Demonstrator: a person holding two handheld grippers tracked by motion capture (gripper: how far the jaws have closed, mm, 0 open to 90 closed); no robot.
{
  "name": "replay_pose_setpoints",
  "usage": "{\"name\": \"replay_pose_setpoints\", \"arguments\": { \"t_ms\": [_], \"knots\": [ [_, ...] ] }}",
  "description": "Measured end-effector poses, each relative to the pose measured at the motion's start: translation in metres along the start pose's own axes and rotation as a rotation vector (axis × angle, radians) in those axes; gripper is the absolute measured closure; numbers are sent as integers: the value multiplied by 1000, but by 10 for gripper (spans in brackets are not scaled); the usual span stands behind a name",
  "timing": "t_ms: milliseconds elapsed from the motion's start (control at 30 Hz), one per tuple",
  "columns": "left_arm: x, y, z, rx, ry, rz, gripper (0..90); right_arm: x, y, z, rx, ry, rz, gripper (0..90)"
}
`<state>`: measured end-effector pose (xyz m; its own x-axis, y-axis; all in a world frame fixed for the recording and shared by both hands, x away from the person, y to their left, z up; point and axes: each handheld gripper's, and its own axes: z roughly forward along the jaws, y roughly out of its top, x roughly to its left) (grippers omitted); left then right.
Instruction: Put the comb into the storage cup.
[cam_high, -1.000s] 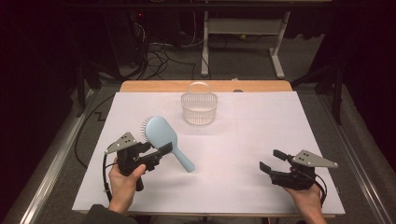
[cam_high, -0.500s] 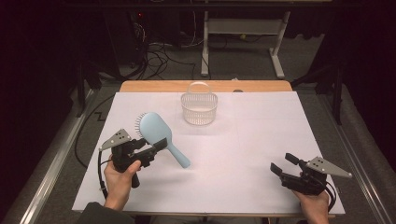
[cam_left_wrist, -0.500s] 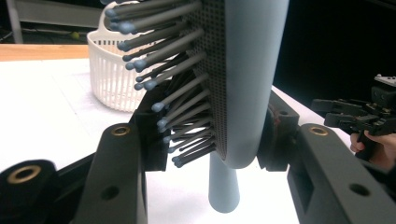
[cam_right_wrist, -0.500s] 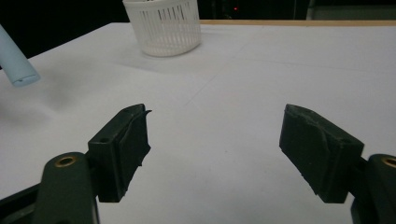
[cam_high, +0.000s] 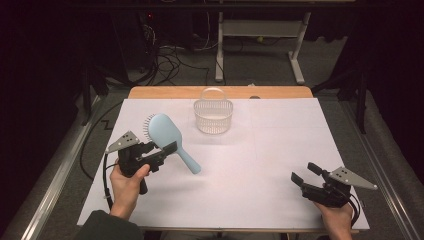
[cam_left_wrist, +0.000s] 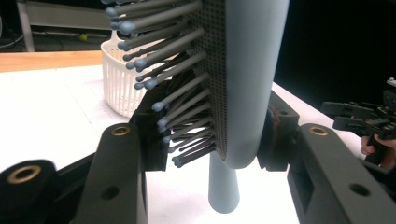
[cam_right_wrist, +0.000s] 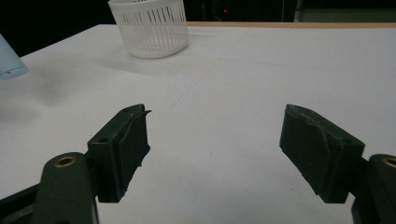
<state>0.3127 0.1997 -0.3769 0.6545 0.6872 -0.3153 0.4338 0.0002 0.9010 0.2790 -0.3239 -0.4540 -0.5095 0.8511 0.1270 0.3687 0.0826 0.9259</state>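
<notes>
A light blue hairbrush (cam_high: 167, 137) hangs above the white table at the left, its handle pointing toward the middle. My left gripper (cam_high: 159, 151) is shut on the brush head. In the left gripper view the brush (cam_left_wrist: 247, 79) stands between the two black jaws, bristles facing left, handle tip (cam_left_wrist: 223, 196) below. My right gripper (cam_high: 306, 175) rests low near the front right corner, open, with nothing between its jaws; the right gripper view shows the pads (cam_right_wrist: 128, 140) wide apart over bare table. A white slotted basket (cam_high: 213, 114) stands at the back middle.
The table's white sheet (cam_high: 260, 165) ends at a wooden strip (cam_high: 280, 92) along the far edge. Beyond it lie dark floor, cables and a desk frame (cam_high: 260, 40). The basket (cam_right_wrist: 149, 28) sits far ahead of the right gripper.
The left gripper carried the brush a little to the left and tilted it. The right gripper drifted right and toward the front edge, sinking slightly.
</notes>
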Motion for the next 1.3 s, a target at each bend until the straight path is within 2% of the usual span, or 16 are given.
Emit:
{"name": "replay_pose_setpoints", "arguments": {
  "t_ms": [267,933,1300],
  "knots": [
    [1,9,4,9,8,8,543,4,0,2,9,10,-18,240],
    [5,34,22,-1,9,14,543,4,0,2,11,10,-15,241],
    [4,44,33,21,26,35,543,4,0,2,6,16,-16,242]
  ]
}}
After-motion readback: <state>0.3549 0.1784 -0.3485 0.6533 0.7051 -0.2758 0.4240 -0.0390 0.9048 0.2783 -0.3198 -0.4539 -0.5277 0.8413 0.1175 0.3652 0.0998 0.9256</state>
